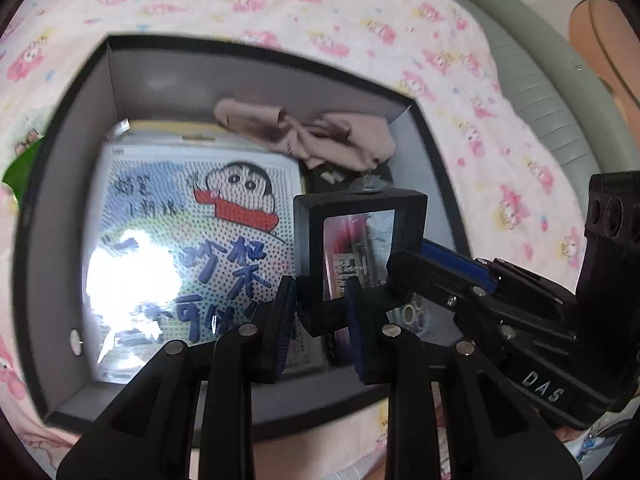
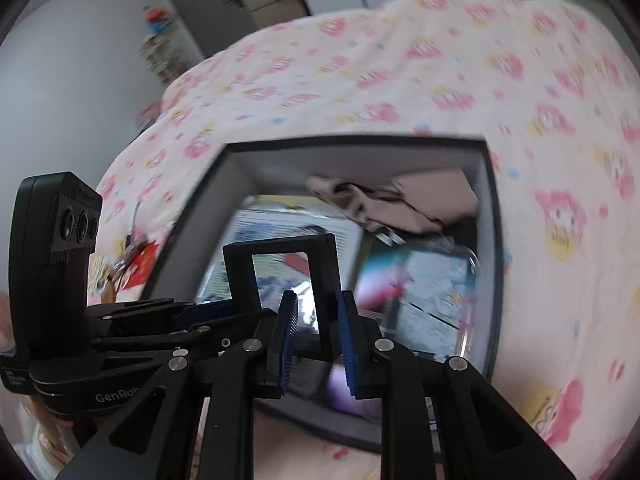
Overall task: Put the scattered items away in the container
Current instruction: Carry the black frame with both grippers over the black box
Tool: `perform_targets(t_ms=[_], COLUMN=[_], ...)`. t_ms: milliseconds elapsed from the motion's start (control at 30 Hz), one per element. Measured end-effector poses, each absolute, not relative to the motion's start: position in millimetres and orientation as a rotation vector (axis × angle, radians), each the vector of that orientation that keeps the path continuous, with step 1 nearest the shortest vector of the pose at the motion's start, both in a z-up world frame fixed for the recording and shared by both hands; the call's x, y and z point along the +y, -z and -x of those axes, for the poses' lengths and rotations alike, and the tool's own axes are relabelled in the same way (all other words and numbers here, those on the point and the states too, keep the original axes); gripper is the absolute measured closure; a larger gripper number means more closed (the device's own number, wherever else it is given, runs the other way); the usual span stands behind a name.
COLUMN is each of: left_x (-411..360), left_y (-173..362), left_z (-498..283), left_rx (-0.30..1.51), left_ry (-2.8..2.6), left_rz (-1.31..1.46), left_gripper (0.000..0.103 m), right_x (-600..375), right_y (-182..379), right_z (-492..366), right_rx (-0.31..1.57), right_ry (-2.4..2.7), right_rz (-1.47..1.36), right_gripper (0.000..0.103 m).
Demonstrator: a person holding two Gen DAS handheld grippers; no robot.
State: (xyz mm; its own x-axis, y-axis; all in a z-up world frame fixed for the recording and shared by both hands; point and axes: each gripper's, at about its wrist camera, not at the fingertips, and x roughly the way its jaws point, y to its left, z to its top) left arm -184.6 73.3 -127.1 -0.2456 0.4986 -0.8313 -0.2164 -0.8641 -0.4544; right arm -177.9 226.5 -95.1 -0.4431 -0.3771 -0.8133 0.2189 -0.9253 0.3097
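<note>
A small black frame (image 1: 362, 252) with a clear window hung above the open dark box (image 1: 256, 76), pinched at its two lower corners: the left gripper (image 1: 320, 320) and the right gripper (image 2: 316, 336) each clamped narrow on it, apparently sharing the load to lower it level. Inside the box lay a cartoon picture board (image 1: 192, 248) and beige cloth (image 1: 320, 136). The box sat on a pink-patterned bedspread (image 1: 280, 4); beyond it stood a white wall (image 2: 80, 64).

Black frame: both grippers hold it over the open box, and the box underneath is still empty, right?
Not empty. Both wrist views show the box already holding a cartoon picture board and a beige cloth. The rest stands: the left gripper and right gripper both hold the black frame over it.
</note>
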Motion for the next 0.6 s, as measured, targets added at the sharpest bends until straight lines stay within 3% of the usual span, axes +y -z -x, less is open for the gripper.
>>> perform_targets(t_ms=[367,600], left_x=[37,24], left_y=[136,125], left_z=[189,192], left_rx=[-0.233,-0.292], left_ry=[-2.230,-2.272], left_rz=[1.781,1.728], left_gripper=[0.080,0.080], right_x=[173,186], right_y=[120,129], right_z=[201,202], right_rx=[-0.065,-0.211], right_ry=[2.233,2.235], right_rz=[-1.509,-1.509], right_gripper=[0.086,0.086])
